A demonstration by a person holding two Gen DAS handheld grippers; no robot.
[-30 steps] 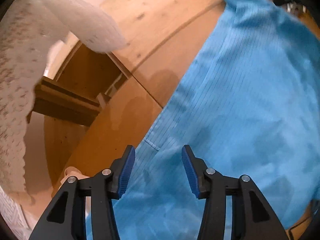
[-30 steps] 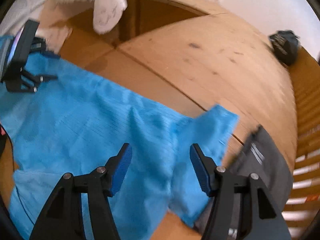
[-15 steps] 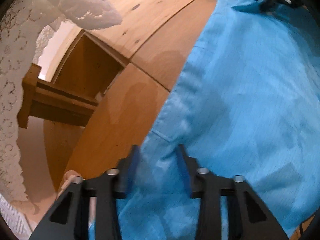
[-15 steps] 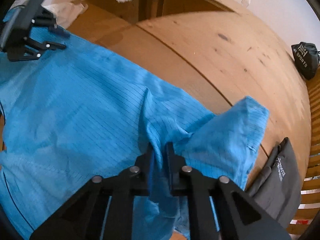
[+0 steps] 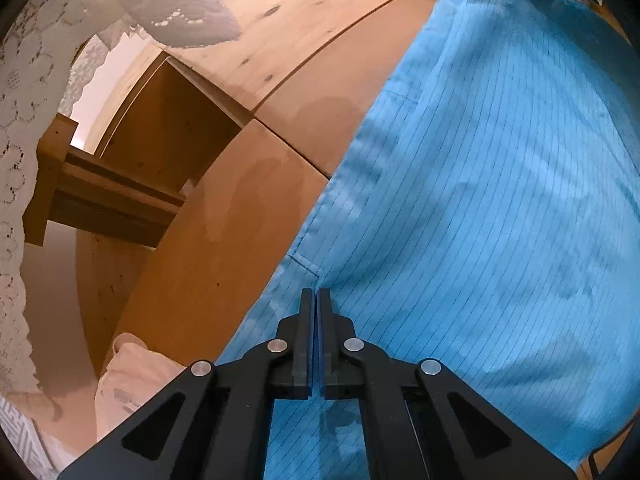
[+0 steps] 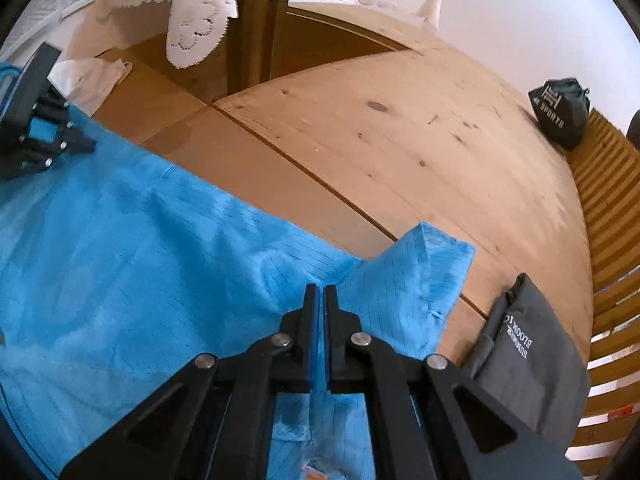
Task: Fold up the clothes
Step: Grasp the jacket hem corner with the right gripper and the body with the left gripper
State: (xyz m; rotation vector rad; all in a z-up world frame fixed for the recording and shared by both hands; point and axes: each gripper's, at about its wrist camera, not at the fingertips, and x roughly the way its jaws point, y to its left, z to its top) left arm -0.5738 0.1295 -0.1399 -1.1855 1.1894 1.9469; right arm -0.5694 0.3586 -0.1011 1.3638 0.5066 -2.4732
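A blue pinstriped garment [image 5: 480, 200] lies spread on the wooden floor [image 5: 320, 32]. In the left wrist view my left gripper [image 5: 317, 294] is shut on the garment's fabric near its left edge, with a fold pinched between the blue pads. In the right wrist view the same garment [image 6: 140, 240] fills the left half, and my right gripper [image 6: 321, 290] is shut on a raised fold where a short sleeve [image 6: 420, 276] sticks out. The left gripper [image 6: 76, 142] shows at the far left of that view, resting on the cloth.
A folded grey garment [image 6: 532, 356] lies to the right of the sleeve. A dark bag [image 6: 560, 116] sits at the far right near wooden slats [image 6: 608, 216]. A white lace cloth [image 6: 200, 8] hangs over a wooden frame [image 5: 100, 188]. A white item [image 5: 132, 376] lies near left.
Both grippers went from open over the blue garment to shut on its fabric. The right gripper dropped slightly closer to the cloth and gathered a fold by the sleeve.
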